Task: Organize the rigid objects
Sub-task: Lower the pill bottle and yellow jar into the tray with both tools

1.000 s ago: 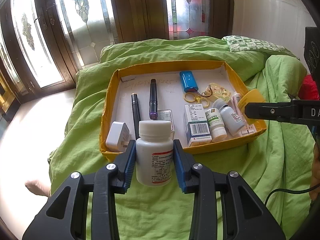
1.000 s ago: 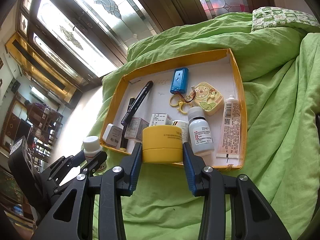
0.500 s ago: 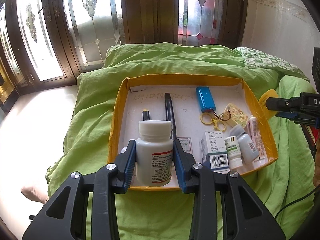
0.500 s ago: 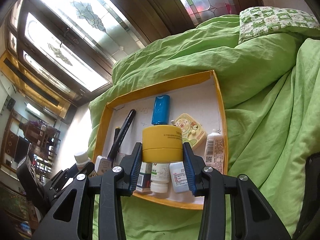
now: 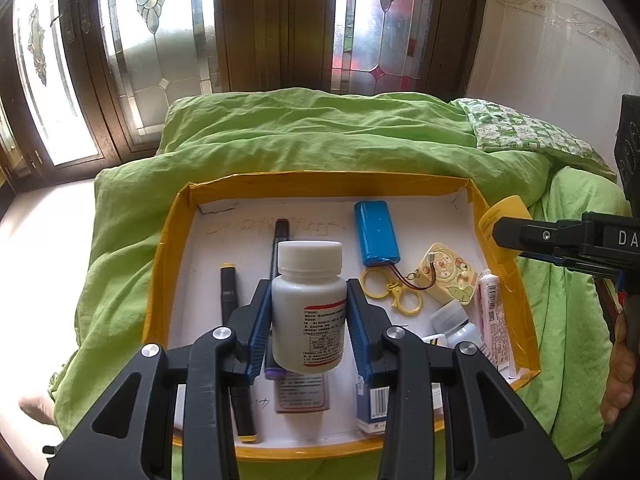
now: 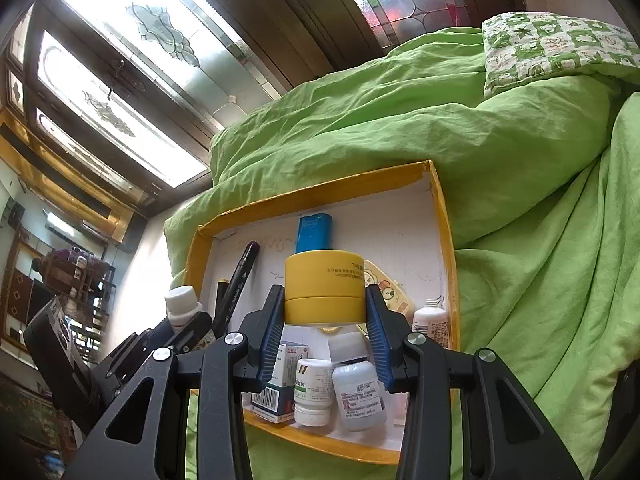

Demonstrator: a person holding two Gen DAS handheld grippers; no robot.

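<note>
A: Standing upright between the blue pads of the left gripper, the white pill bottle has its cap on top and its long axis vertical; the fingers clench its sides and it hangs over the near part of the yellow tray.

B: And on the other side?

A: The right gripper grasps a squat yellow jar, flat faces up and down, held over the tray's near right part.

B: What carries the tray?

A: A bed covered by a rumpled green quilt, with a green patterned pillow at the far right. Behind it stand dark wooden frames with leaded glass windows.

B: Contents, left to right?

A: Two dark marker pens lying lengthwise along the left, small medicine boxes near the front edge, a blue battery pack toward the back, yellow rings with a cartoon keychain, two small bottles on their sides, and a tube along the right wall.
</note>
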